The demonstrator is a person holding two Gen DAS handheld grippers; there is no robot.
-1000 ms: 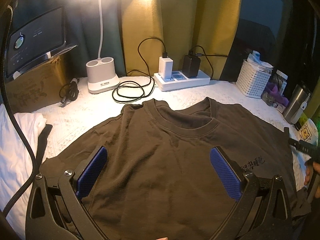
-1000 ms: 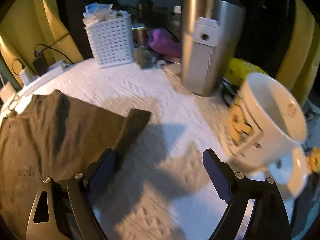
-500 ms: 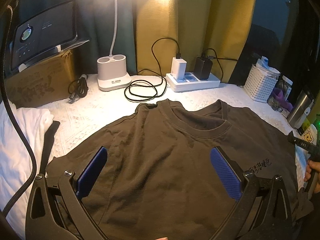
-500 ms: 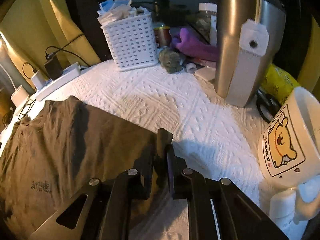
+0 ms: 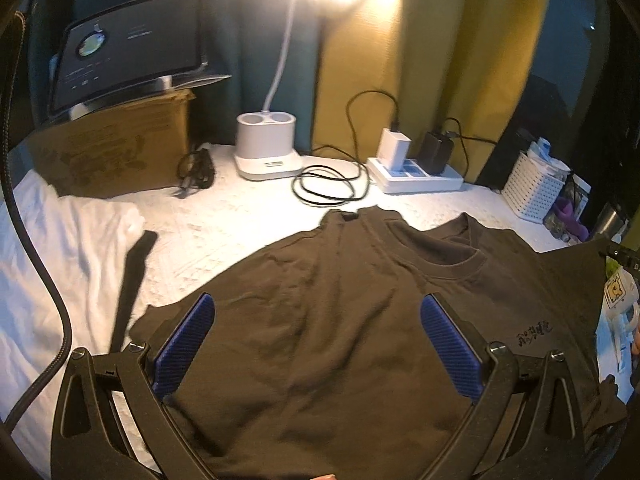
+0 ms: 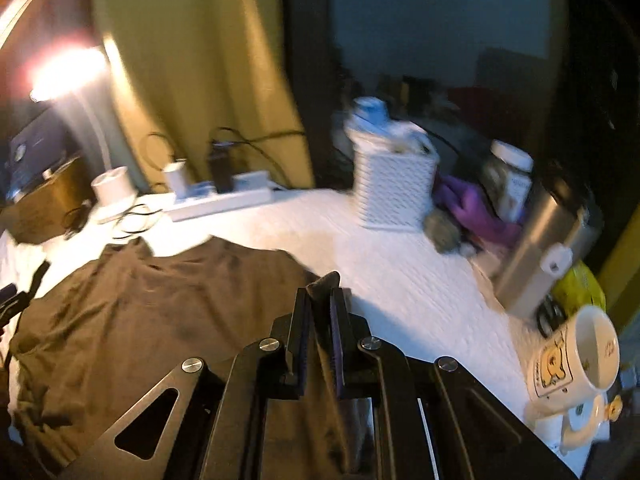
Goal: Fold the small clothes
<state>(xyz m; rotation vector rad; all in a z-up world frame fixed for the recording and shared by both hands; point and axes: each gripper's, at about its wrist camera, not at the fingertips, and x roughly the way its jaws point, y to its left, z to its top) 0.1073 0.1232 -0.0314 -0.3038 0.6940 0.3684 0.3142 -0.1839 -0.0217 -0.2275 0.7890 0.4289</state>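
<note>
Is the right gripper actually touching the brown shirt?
Touching. The right wrist view shows the right gripper shut on a fold of the shirt, poking up between its fingers.

Ahead of me a lit desk lamp [image 5: 267,148] stood on the white counter [image 5: 240,224], a coiled black cable [image 5: 326,188] beside it and a power strip [image 5: 416,178] with two chargers further right. A monitor [image 5: 128,52] sat on a cardboard box [image 5: 108,152]. Far right I saw a white basket [image 6: 394,192], a steel flask [image 6: 540,248] and a bear mug [image 6: 572,354].
</note>
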